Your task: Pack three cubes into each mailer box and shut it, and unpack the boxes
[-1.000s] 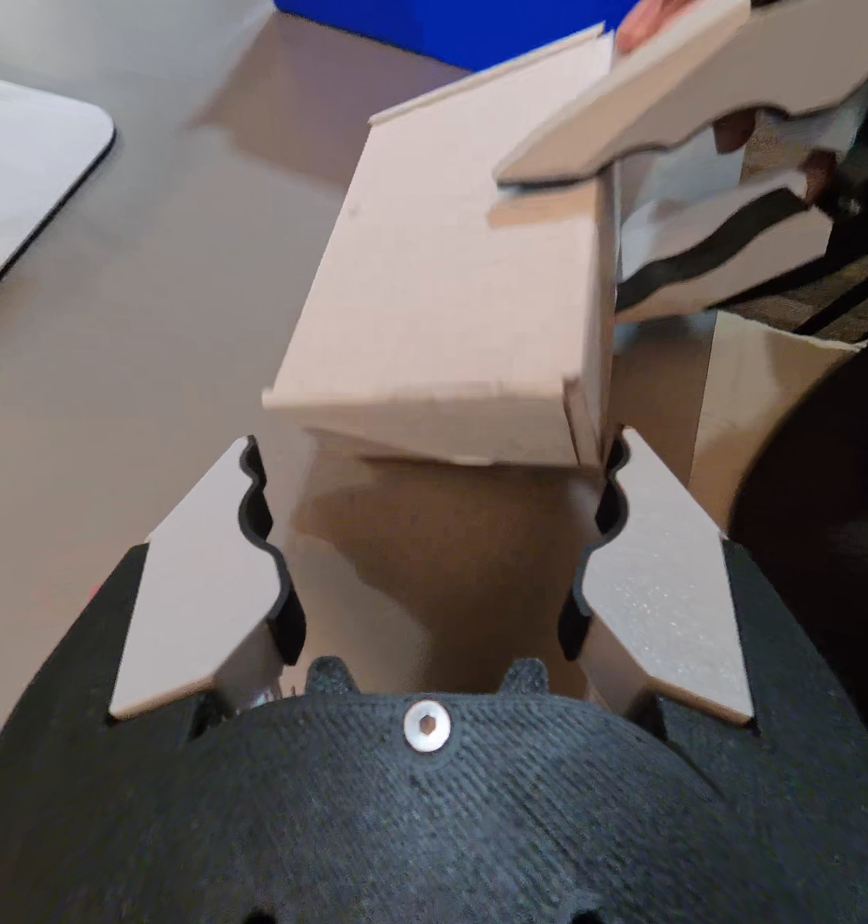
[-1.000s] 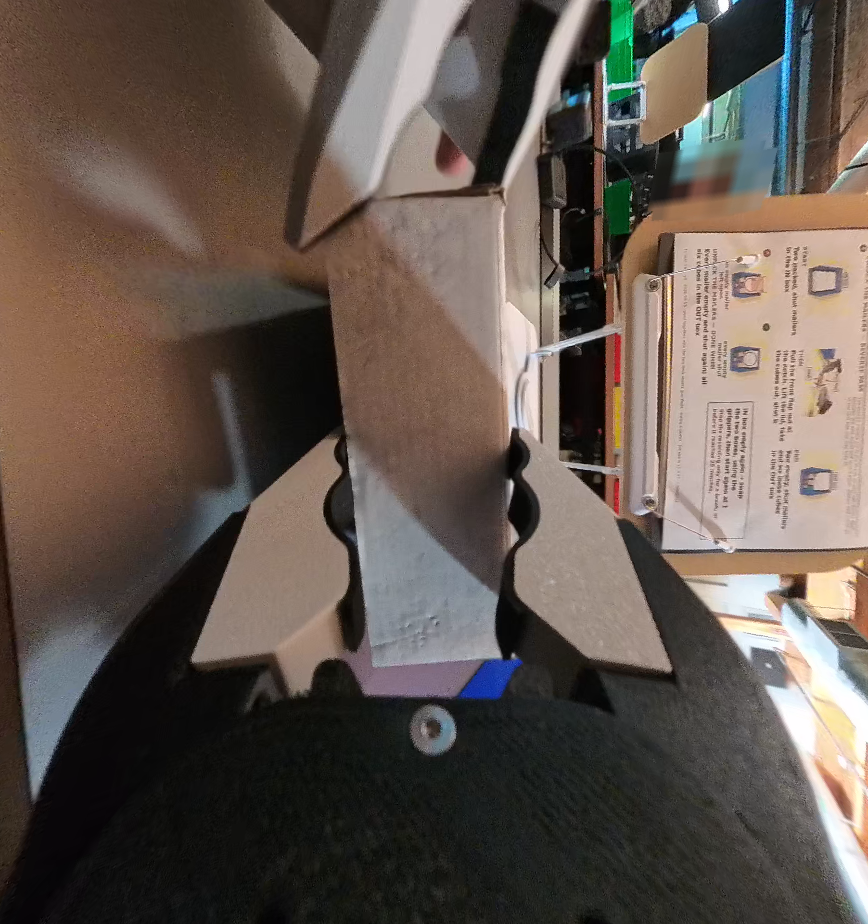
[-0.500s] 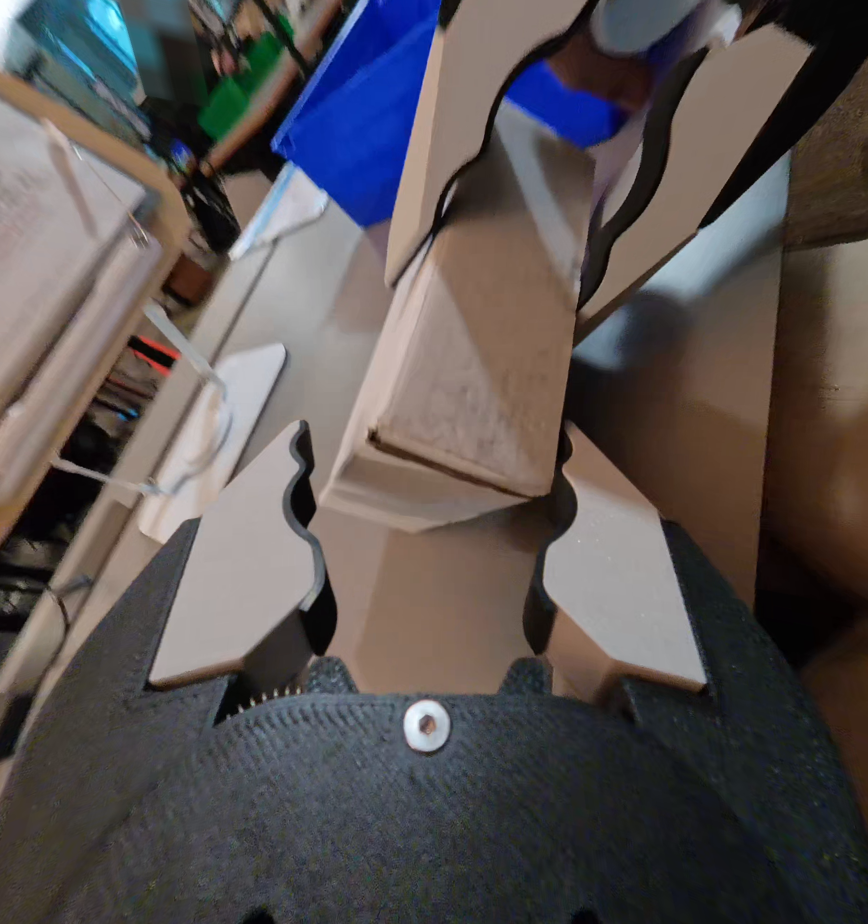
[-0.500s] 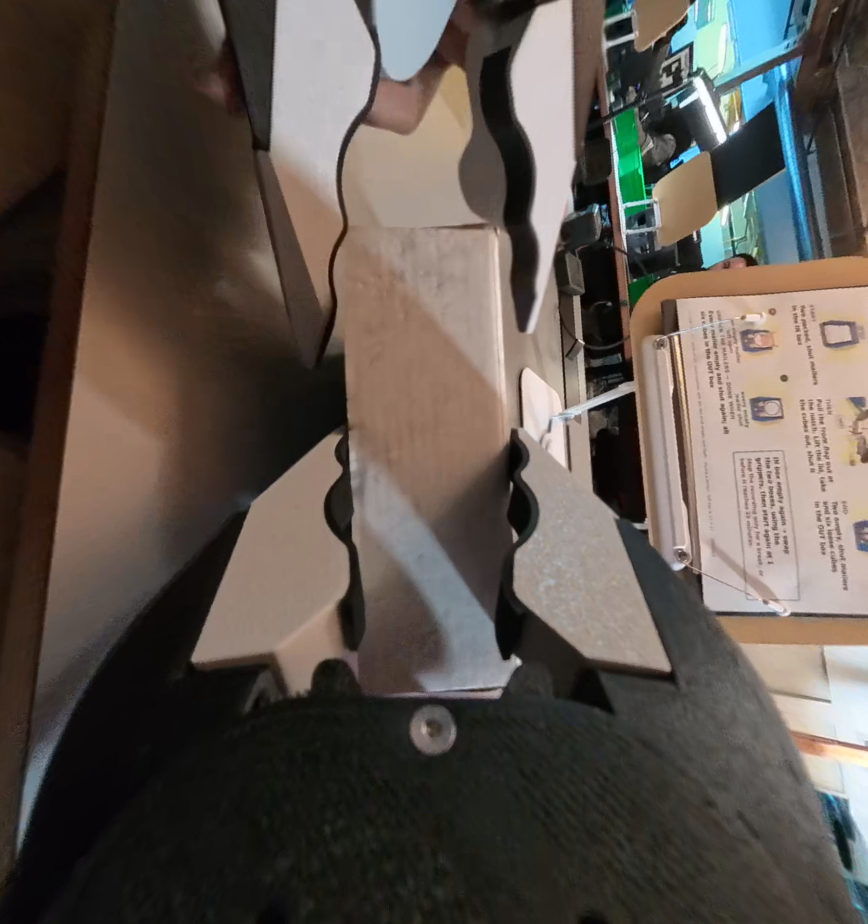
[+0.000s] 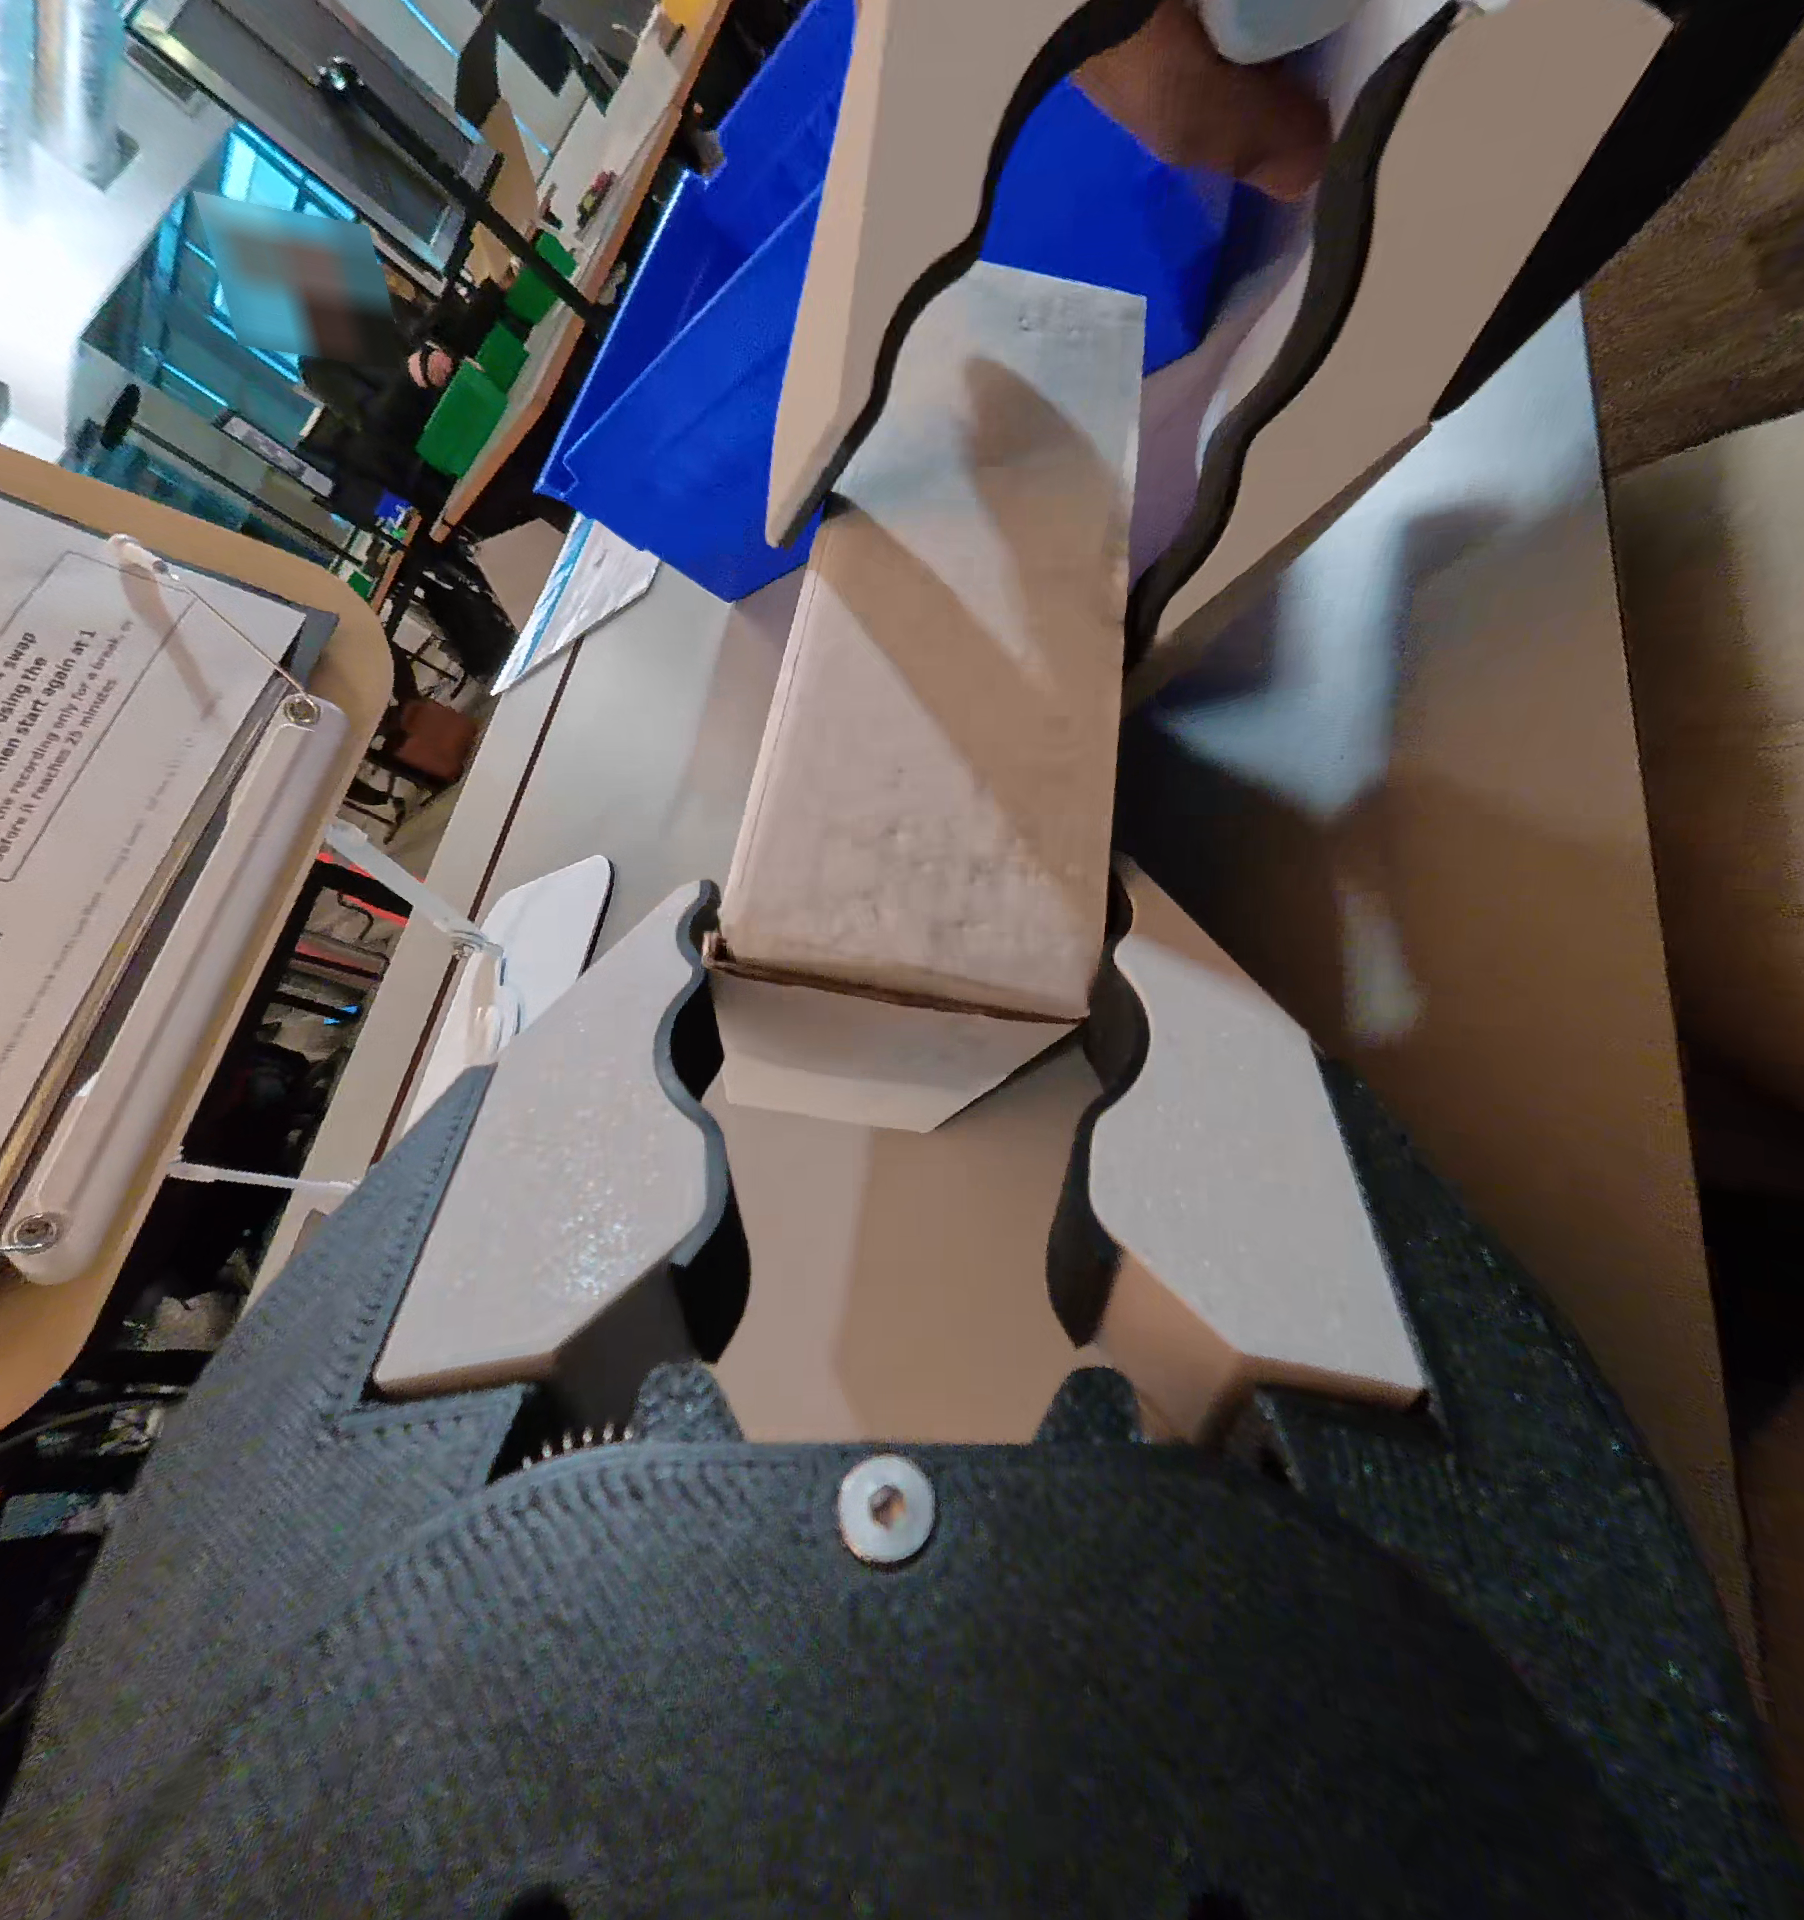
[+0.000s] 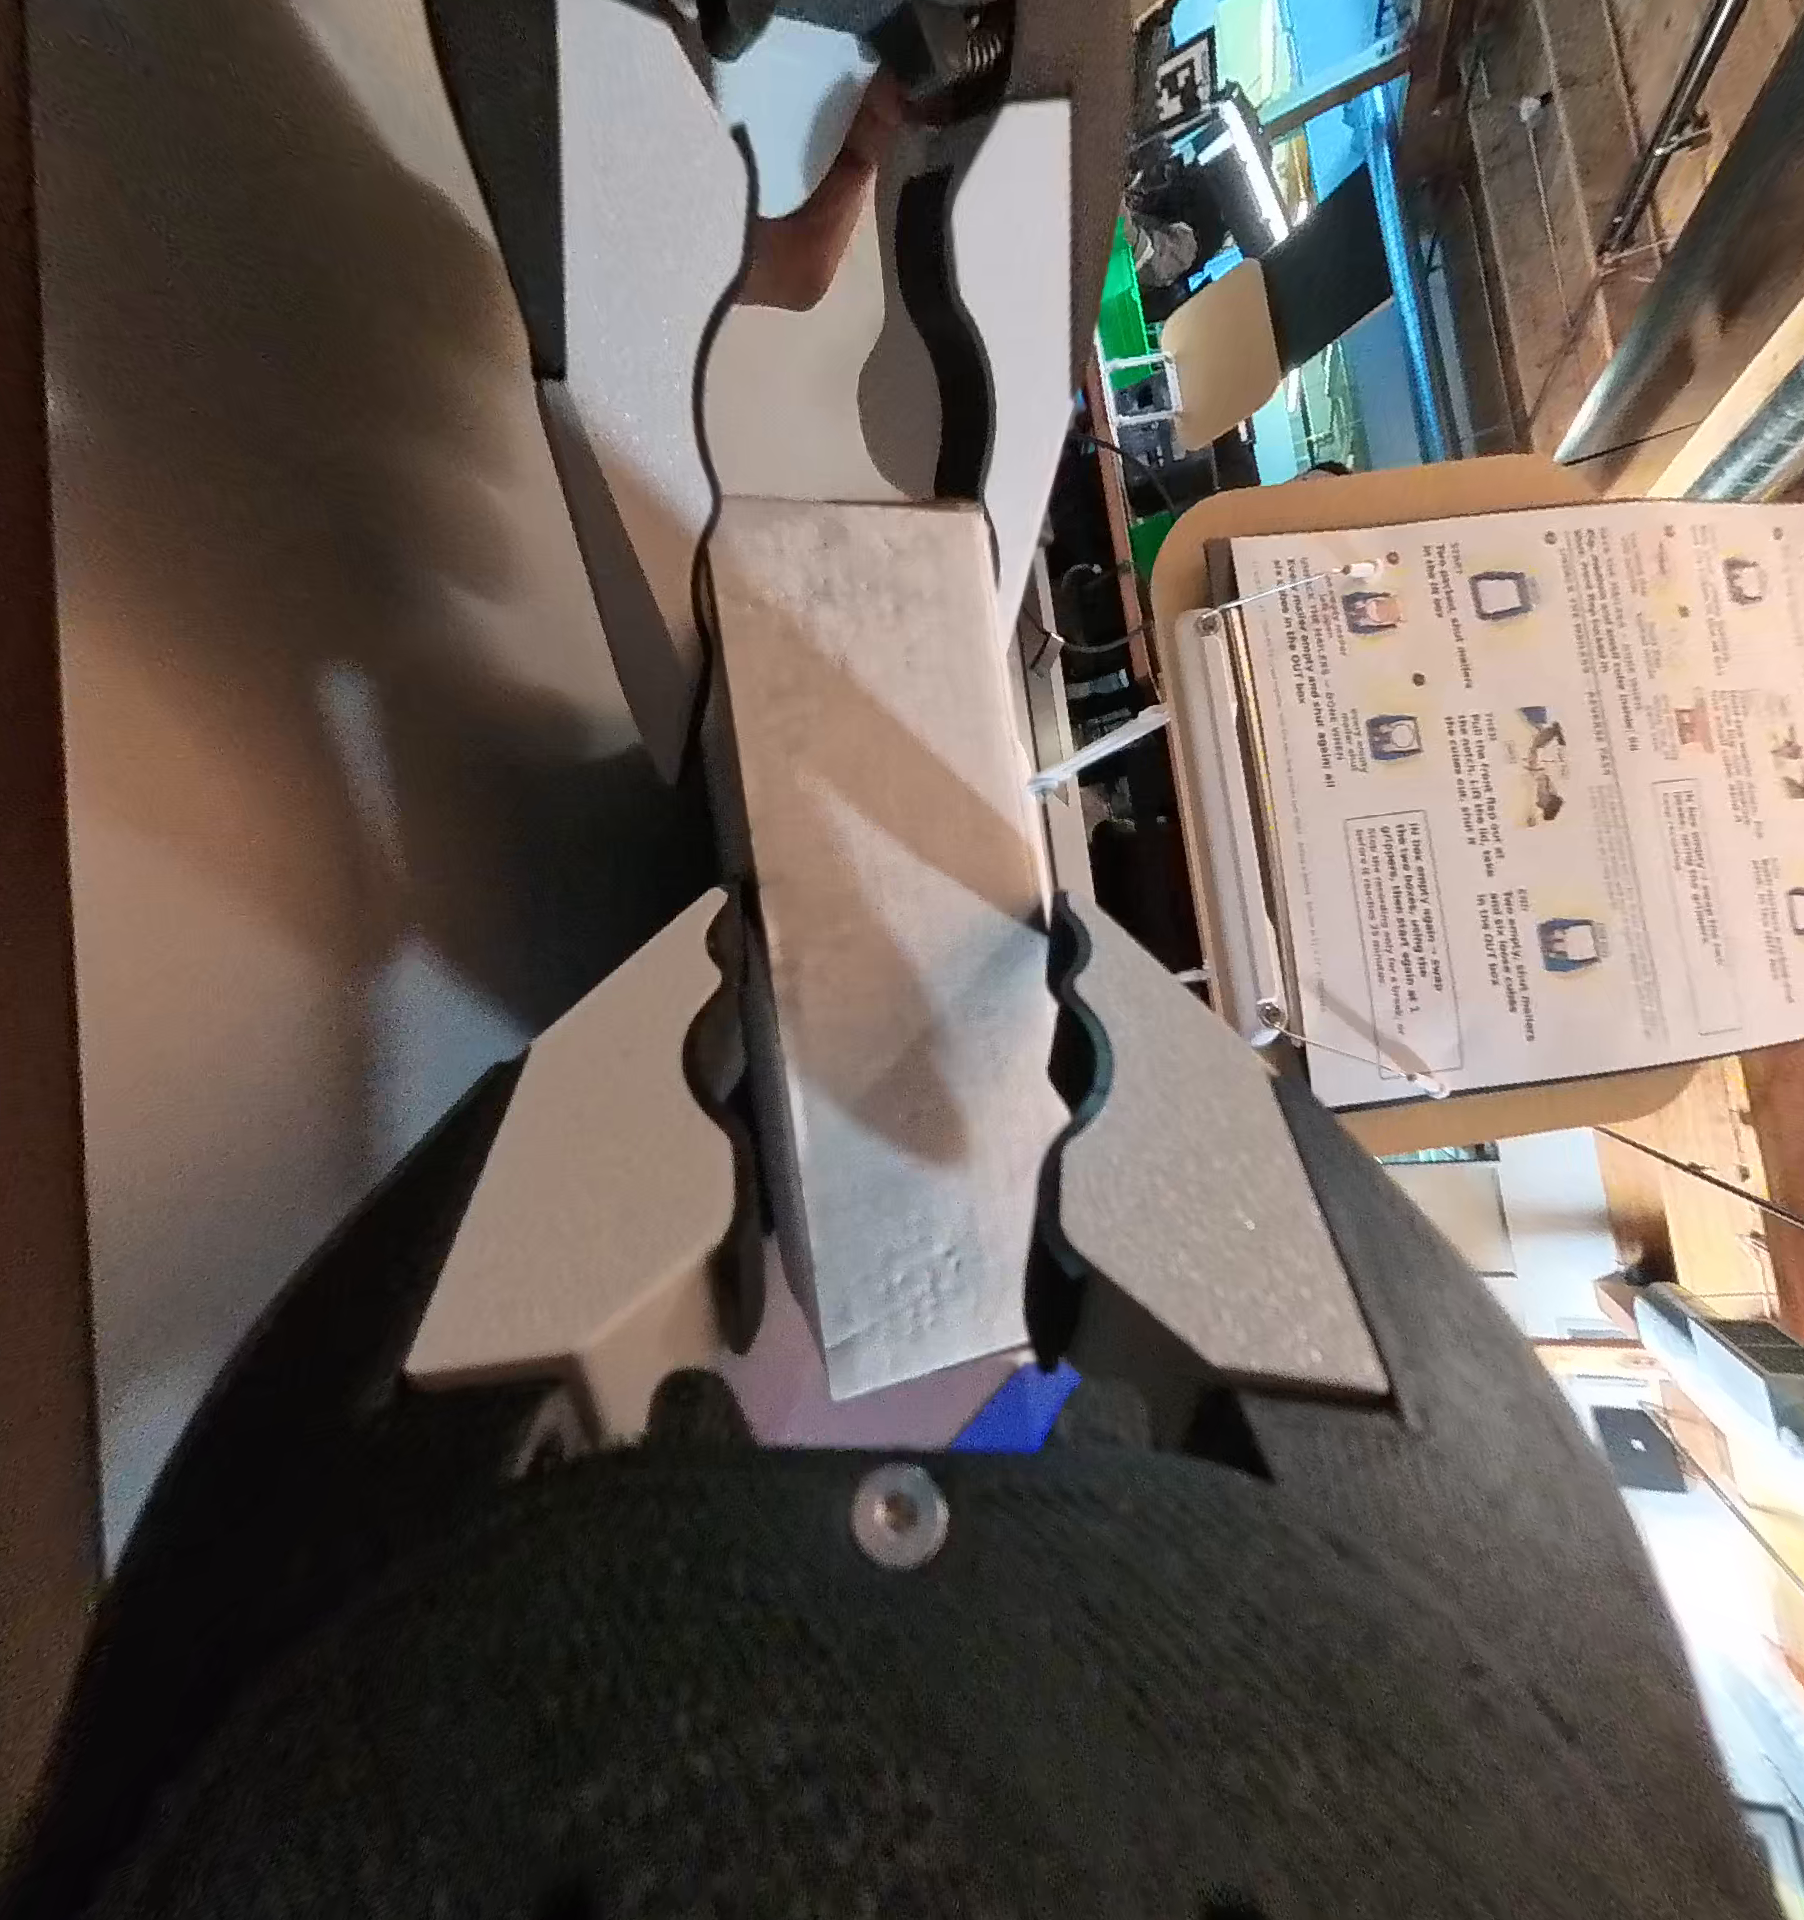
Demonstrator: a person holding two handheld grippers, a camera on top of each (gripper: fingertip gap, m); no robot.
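A closed brown cardboard mailer box (image 5: 939, 727) hangs in the air between my two grippers. My left gripper (image 5: 908, 914) is shut on its near end, and both fingertips (image 5: 690, 935) touch the box's sides. My right gripper (image 6: 893, 914) is shut on the other end of the same box (image 6: 877, 779), which sits deep between its pads. Each gripper shows in the other's view: the right gripper (image 5: 960, 499) at the box's far end, the left gripper (image 6: 846, 582) likewise. No cubes are in view.
A blue bin (image 5: 721, 416) stands beyond the box. A clipboard with an instruction sheet (image 6: 1552, 779) stands to one side. A large cardboard box (image 5: 1760, 727) lies on the other side. A white pad (image 5: 555, 935) lies on the grey table (image 5: 617, 727). The gap from one gripper's tips to the other's is roughly 4 centimetres.
My left gripper swung round to face the box's end and its fingers narrowed from wide open onto it. My right gripper kept its hold on the box throughout.
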